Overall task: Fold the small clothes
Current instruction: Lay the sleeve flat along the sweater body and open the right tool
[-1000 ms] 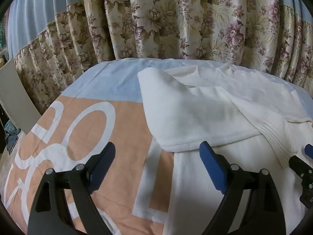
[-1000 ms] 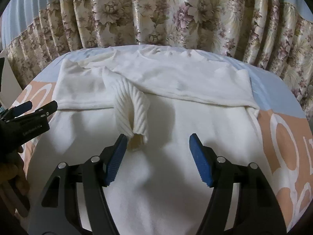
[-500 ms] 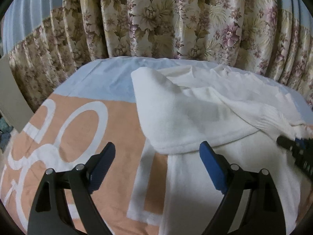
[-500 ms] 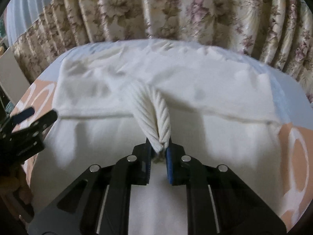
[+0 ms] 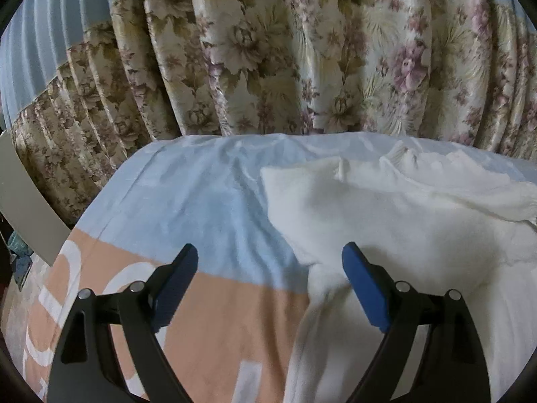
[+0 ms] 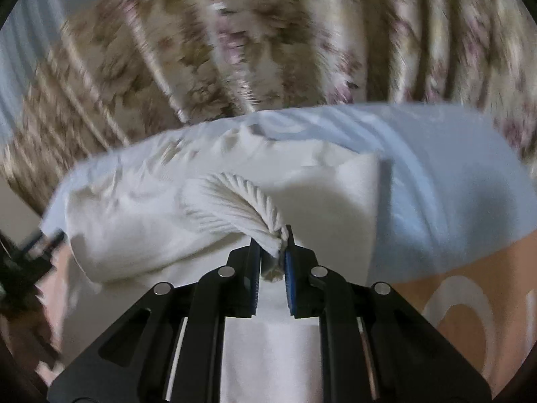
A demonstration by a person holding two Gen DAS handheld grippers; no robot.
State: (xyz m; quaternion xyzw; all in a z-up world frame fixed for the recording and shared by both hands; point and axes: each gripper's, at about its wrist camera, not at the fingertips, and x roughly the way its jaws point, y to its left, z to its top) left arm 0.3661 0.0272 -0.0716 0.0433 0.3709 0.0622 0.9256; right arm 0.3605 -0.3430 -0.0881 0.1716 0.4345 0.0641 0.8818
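A cream knitted sweater (image 5: 402,221) lies spread on a bed cover, its folded left shoulder toward the curtain. My left gripper (image 5: 270,262) hovers open over the sweater's left edge, one blue pad above the cover, the other above the knit, nothing between them. In the right wrist view my right gripper (image 6: 272,245) is shut on the ribbed cuff (image 6: 241,205) of the sweater's sleeve and holds it lifted over the sweater body (image 6: 141,228). That view is blurred by motion.
The bed cover (image 5: 208,208) is light blue at the far end and peach with white lettering nearer me. A floral curtain (image 5: 302,50) hangs close behind the bed. A pale board (image 5: 23,198) leans at the left edge.
My right gripper closed on the ribbed cuff and carried it to the right across the sweater, rolling as it went. My left gripper moved forward toward the sweater's shoulder, still open.
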